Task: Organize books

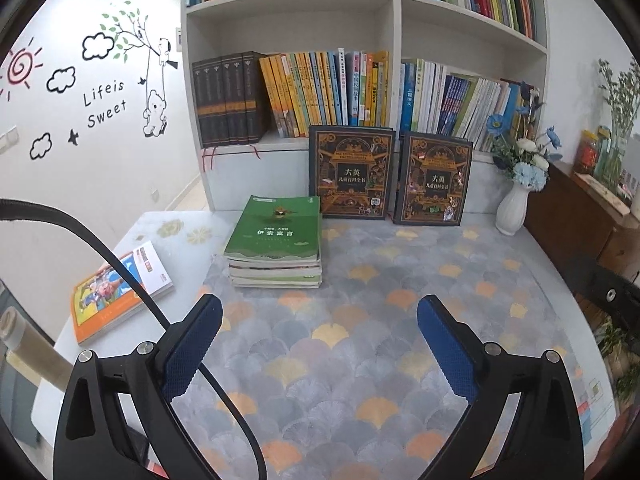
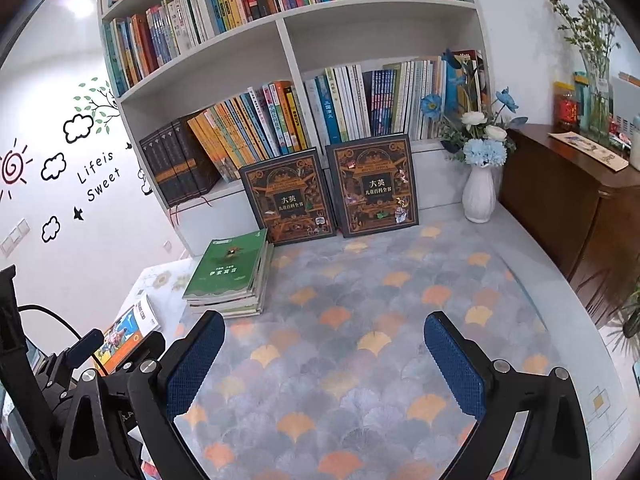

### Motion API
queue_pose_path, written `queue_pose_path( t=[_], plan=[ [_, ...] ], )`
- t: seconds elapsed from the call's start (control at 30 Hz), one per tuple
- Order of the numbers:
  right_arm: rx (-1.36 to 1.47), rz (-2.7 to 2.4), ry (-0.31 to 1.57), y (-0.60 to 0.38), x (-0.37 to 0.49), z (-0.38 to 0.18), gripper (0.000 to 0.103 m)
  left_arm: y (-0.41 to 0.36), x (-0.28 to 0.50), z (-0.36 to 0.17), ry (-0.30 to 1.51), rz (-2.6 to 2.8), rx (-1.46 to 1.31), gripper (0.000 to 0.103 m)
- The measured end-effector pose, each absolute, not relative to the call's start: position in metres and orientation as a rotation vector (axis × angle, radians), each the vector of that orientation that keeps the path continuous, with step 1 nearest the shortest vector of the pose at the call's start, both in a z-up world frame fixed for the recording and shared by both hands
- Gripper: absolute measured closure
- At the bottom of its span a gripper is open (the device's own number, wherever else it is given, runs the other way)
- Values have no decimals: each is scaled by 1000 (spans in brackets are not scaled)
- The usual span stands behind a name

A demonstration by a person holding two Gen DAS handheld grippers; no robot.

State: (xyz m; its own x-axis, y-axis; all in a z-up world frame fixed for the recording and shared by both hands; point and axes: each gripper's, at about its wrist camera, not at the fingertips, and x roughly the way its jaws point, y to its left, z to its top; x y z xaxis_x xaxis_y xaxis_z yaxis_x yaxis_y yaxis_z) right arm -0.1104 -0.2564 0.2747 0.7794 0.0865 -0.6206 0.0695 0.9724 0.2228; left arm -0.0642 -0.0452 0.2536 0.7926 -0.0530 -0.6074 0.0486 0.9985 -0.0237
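A stack of books with a green cover on top (image 1: 276, 240) (image 2: 230, 276) lies on the patterned tablecloth (image 1: 360, 340). Beyond it, two dark ornate books (image 1: 351, 172) (image 1: 434, 180) lean upright against the white bookshelf (image 1: 396, 12). An orange-covered book (image 1: 120, 292) (image 2: 126, 332) lies flat at the table's left edge. My left gripper (image 1: 320, 316) hovers wide open over the cloth, short of the stack, with nothing between its blue pads. My right gripper (image 2: 325, 330) stands open too and holds nothing; the stack is ahead to its left.
A white vase of blue and white flowers (image 1: 514, 208) (image 2: 480, 192) stands at the table's back right. A dark wooden cabinet (image 2: 580, 208) with jars runs along the right. A black cable (image 1: 120, 272) crosses the left view. The shelves are packed with upright books.
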Motion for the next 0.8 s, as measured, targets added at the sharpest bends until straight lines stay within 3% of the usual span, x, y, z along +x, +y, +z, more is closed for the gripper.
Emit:
queue_pose_path(
  t=[0.27, 0.8],
  plan=[
    [233, 11, 673, -258, -105, 275, 4, -39, -62, 265, 599, -44, -23, 2],
    [256, -14, 696, -258, -100, 271, 4, -42, -46, 257, 665, -91, -19, 2]
  ],
)
